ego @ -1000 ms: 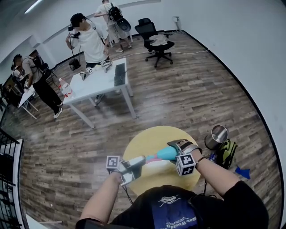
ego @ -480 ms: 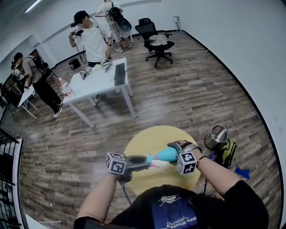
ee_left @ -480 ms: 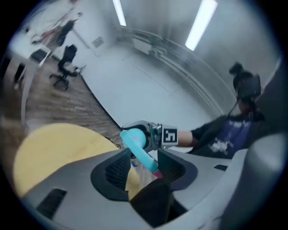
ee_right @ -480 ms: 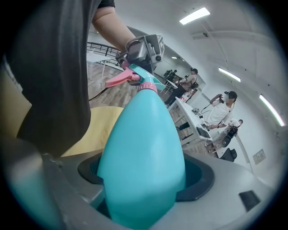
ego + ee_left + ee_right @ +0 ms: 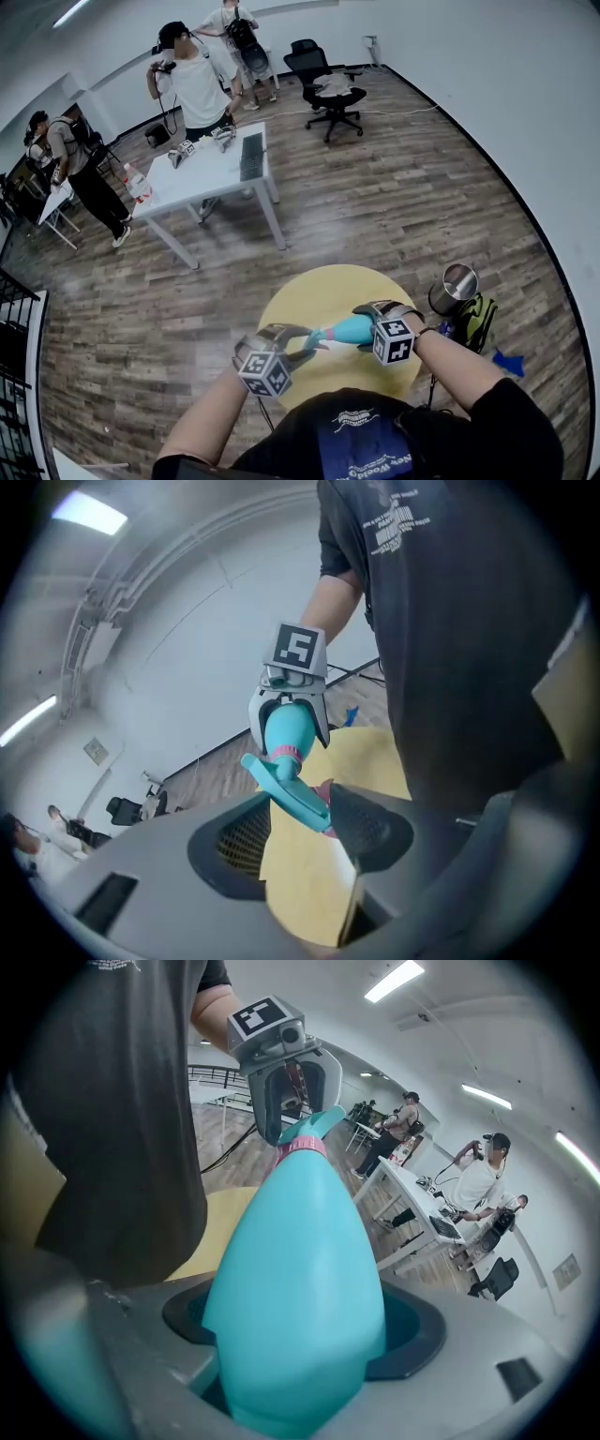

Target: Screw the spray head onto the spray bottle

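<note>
Your right gripper clamps the spray bottle over the yellow table's near side; your left gripper, jaws just closing then easing slightly, pinches the spray head at its left end; twist off-axis and threads may cross, or pads slip.
</note>
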The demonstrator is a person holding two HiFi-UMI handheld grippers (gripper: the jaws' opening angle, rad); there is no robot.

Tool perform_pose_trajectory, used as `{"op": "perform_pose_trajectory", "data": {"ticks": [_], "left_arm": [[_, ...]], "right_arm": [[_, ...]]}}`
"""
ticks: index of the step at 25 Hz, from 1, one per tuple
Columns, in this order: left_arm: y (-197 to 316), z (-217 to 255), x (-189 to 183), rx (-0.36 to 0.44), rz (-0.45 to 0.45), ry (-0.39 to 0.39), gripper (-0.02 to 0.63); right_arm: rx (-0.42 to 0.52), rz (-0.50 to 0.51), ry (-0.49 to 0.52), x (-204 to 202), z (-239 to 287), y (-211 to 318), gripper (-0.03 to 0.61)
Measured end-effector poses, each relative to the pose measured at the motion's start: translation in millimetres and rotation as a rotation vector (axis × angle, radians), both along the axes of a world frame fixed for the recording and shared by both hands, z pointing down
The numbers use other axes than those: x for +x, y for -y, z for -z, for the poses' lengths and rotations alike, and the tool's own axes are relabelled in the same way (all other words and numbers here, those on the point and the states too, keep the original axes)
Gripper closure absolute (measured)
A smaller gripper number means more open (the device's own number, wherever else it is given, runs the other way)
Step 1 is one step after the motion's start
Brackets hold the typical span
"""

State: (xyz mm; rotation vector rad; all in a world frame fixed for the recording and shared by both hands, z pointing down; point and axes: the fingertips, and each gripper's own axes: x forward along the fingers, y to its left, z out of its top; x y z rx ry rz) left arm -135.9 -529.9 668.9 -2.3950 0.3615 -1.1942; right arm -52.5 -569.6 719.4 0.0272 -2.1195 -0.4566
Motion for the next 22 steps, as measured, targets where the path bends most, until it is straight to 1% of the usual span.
{"op": "perform_pose_trajectory", "data": {"ticks": [2, 3, 4, 5, 6, 7, 9, 10, 11, 12, 13, 14, 15, 16, 17, 19, 22], "left_arm": [[0, -3, 0, 0.036, 0.006, 0.018, 0.380], [1, -2, 0, 0.027, 0.025, 0.002, 0.379], [4, 0, 0, -0.004, 0.063, -0.042, 0.379], [10, 5, -2, -0.062, 0.122, -0.113, 0.381], [17, 12, -5, -0.147, 0.197, -0.212, 0.380], [24, 19, -10, -0.256, 0.285, -0.334, 0.374], [41, 32, -29, -0.519, 0.496, -0.620, 0.373], [47, 34, -39, -0.672, 0.613, -0.774, 0.373], [52, 32, -48, -0.843, 0.723, -0.928, 0.373], [52, 29, -53, -1.027, 0.812, -1.073, 0.373], [50, 26, -53, -1.209, 0.871, -1.200, 0.373], [46, 24, -50, -1.366, 0.905, -1.299, 0.371], [42, 22, -46, -1.481, 0.919, -1.366, 0.371], [37, 21, -40, -1.555, 0.916, -1.402, 0.371], [32, 20, -34, -1.598, 0.900, -1.415, 0.370], [27, 21, -22, -1.644, 0.856, -1.425, 0.370], [38, 23, -17, -1.691, 0.828, -1.489, 0.367]], "right_arm": [[-0.012, -0.007, 0.005, 0, -2, -2, 0.140], [-0.019, -0.012, 0.011, 0, -3, -2, 0.140], [-0.024, -0.022, 0.020, 0, -3, -1, 0.140], [-0.025, -0.036, 0.030, 1, -2, 2, 0.140], [-0.017, -0.053, 0.038, 1, -1, 6, 0.141], [0.003, -0.069, 0.040, 2, 2, 12, 0.141], [0.074, -0.098, 0.020, 6, 6, 26, 0.140], [0.117, -0.106, 0.003, 10, 7, 32, 0.140], [0.159, -0.110, -0.015, 13, 8, 36, 0.140], [0.198, -0.110, -0.031, 16, 8, 39, 0.140], [0.232, -0.110, -0.044, 18, 8, 40, 0.140], [0.263, -0.110, -0.053, 19, 7, 41, 0.140], [0.291, -0.110, -0.062, 19, 8, 42, 0.140], [0.316, -0.109, -0.070, 19, 9, 43, 0.140], [0.340, -0.104, -0.078, 17, 11, 43, 0.140], [0.383, -0.082, -0.088, 12, 15, 43, 0.140], [0.442, -0.065, -0.076, 7, 18, 47, 0.140]]}}
